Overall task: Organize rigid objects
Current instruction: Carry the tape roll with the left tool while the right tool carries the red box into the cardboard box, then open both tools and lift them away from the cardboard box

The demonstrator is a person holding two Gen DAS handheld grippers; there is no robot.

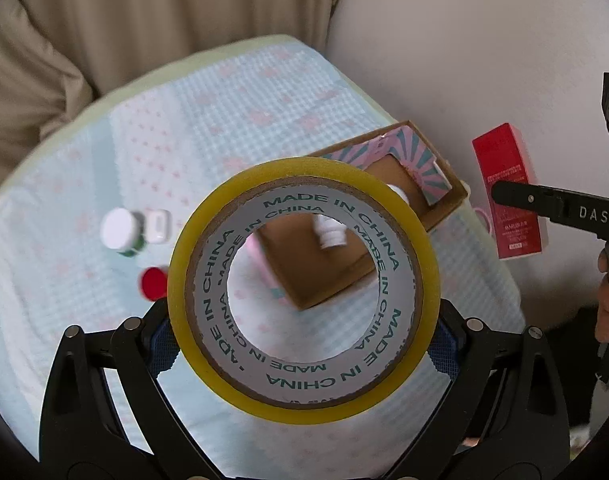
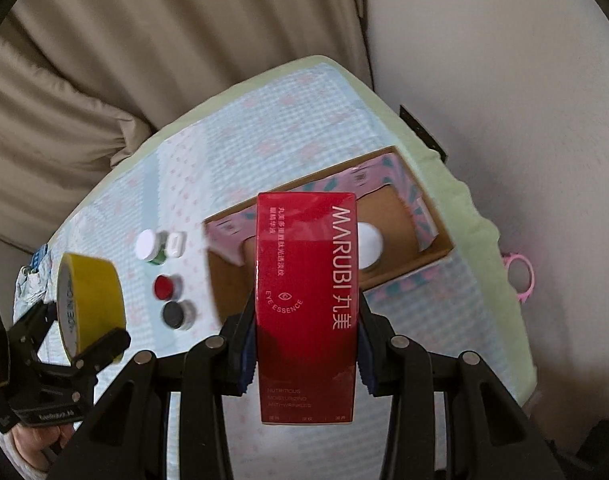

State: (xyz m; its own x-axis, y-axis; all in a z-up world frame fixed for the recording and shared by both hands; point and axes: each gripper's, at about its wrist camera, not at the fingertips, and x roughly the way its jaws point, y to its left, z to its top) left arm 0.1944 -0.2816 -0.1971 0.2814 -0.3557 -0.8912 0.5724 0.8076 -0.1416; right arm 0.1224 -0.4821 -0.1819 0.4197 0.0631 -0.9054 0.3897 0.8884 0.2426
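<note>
Tape roll [image 1: 304,292] gripped in the left claw [image 1: 304,344], red box [image 2: 307,308] in the right claw [image 2: 304,344], both held above the worktop [image 2: 264,160]; next, seemingly, lowering each into the cardboard box [image 2: 440,236]

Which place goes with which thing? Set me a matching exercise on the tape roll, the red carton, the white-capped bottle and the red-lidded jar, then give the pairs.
Things:
1. tape roll
2. red carton
3. white-capped bottle
4. red-lidded jar

Places:
A. inside the cardboard box
B. in the right gripper
C. standing on the tablecloth
D. in the left gripper

Pairs: 1-D, 2-B, 3-A, 4-C
</note>
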